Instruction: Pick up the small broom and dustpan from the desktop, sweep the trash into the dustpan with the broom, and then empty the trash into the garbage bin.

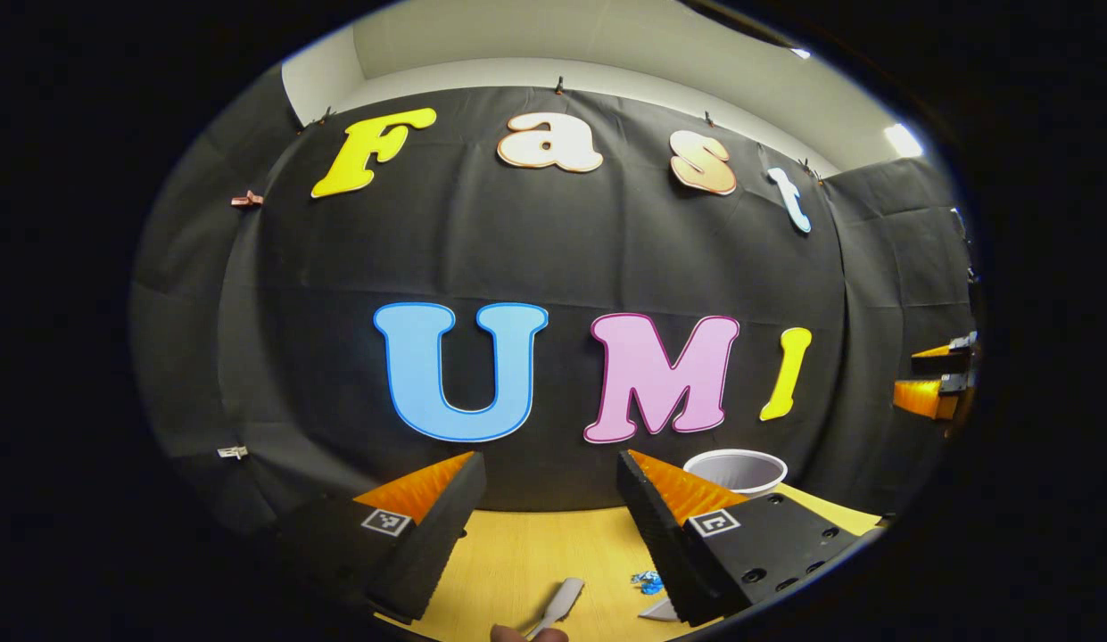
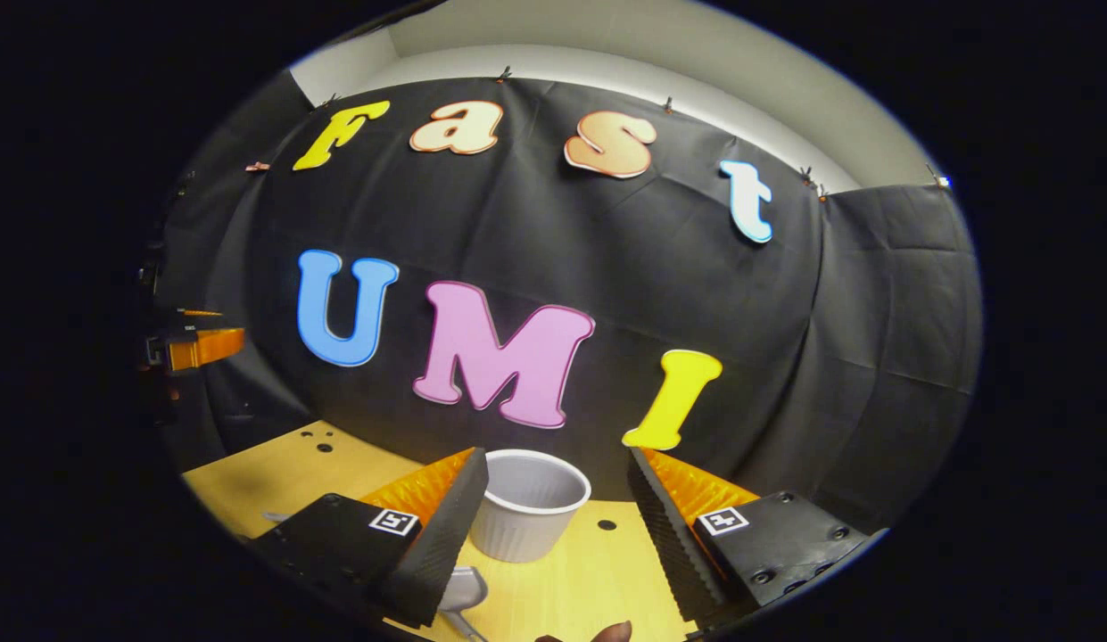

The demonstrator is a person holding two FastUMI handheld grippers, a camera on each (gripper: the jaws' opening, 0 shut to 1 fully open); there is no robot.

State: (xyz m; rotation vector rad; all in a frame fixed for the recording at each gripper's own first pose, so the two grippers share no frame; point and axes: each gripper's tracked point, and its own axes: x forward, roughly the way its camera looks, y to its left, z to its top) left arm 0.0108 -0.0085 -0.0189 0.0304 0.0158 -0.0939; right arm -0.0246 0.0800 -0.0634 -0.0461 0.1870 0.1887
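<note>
In the left gripper view my left gripper (image 1: 550,458) hangs open above the wooden desktop (image 1: 526,553), nothing between its fingers. Below it lie a pale grey handle (image 1: 562,600), a small blue scrap of trash (image 1: 647,582) and a white piece (image 1: 657,612) half hidden by the right finger. The white garbage bin (image 1: 736,470) stands at the back right. In the right gripper view my right gripper (image 2: 557,453) is open too, with the ribbed bin (image 2: 528,506) standing just beyond its fingers. A grey rounded part (image 2: 465,588) shows under its left finger; I cannot tell whether it is broom or dustpan.
The right gripper (image 1: 937,379) shows far off at the right edge of the left gripper view, and the left gripper (image 2: 194,346) at the left edge of the right gripper view. The desktop (image 2: 285,473) has small round holes (image 2: 607,524). A fingertip (image 2: 611,632) peeks in at the bottom.
</note>
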